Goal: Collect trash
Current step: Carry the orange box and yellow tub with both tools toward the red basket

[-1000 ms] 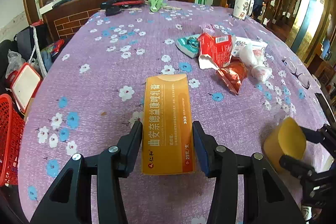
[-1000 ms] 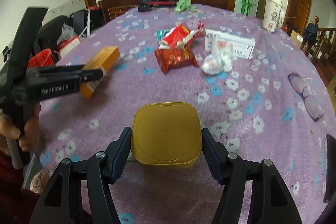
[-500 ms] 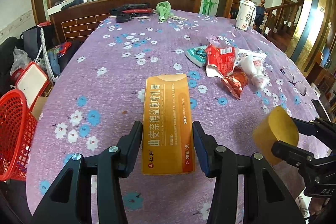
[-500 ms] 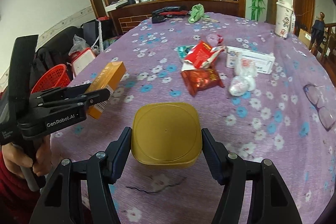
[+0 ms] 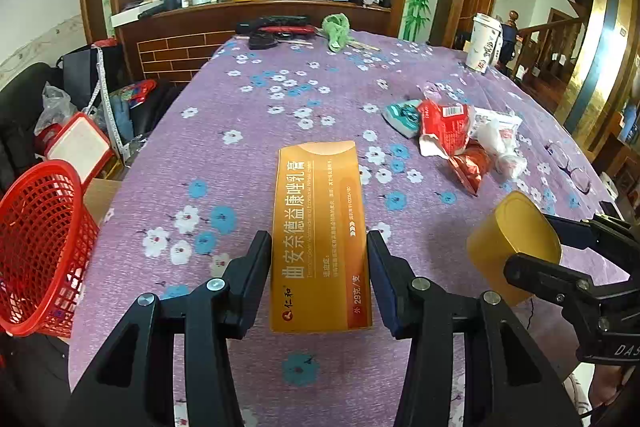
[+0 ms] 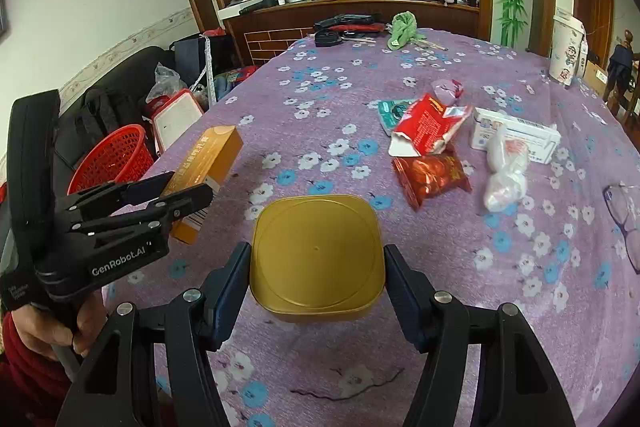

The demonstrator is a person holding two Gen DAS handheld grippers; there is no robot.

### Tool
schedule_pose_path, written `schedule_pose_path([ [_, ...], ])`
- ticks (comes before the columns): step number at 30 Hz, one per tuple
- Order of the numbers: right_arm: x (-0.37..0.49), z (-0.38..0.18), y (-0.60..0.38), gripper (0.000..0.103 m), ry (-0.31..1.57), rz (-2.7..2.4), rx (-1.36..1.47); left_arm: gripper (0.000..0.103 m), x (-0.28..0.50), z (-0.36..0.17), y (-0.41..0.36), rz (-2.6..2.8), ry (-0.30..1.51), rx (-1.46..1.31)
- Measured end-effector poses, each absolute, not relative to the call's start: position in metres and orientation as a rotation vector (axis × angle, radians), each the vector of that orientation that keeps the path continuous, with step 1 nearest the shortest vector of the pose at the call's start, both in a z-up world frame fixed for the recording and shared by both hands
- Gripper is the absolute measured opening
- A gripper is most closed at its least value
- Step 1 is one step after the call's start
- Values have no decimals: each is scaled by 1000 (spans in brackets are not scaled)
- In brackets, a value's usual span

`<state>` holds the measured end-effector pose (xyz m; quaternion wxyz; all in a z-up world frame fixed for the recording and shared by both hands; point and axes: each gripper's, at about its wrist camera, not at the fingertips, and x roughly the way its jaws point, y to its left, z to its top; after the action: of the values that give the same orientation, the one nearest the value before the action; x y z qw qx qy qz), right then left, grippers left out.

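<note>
My left gripper (image 5: 319,267) is shut on a long orange medicine box (image 5: 320,227) and holds it above the purple flowered tablecloth (image 5: 248,155). The box also shows in the right wrist view (image 6: 208,163), held at the left. My right gripper (image 6: 316,267) is shut on a square gold tin (image 6: 316,255), lifted over the near table edge; the tin shows at the right of the left wrist view (image 5: 516,239). A red mesh basket (image 5: 36,247) stands on the floor left of the table, also in the right wrist view (image 6: 112,159).
Red snack wrappers (image 6: 428,131), a white box (image 6: 516,135), a crumpled white bag (image 6: 504,171) and a teal packet (image 6: 392,111) lie mid-table. Glasses (image 6: 624,219) lie at the right. A paper cup (image 5: 486,43), green cloth (image 5: 336,29) and dark items stand at the far edge.
Both grippers have lifted and drawn back toward the near left edge with their loads. The red basket has come further into the left wrist view.
</note>
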<state>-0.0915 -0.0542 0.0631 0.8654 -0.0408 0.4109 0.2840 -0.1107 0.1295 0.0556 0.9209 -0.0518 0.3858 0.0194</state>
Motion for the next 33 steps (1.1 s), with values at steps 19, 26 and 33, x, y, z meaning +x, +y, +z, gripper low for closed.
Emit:
schedule_pose_path([
  [19,-89,77,-13,70,864,617,-131,47,-133,69,162,156,702,-81],
  [26,-91,86,11,70,854,641,-160,47,-142,79,187,190,670,-116],
  [33,-90,95,44,70,853,690,-176,47,-157,90,223,249,635,-160],
])
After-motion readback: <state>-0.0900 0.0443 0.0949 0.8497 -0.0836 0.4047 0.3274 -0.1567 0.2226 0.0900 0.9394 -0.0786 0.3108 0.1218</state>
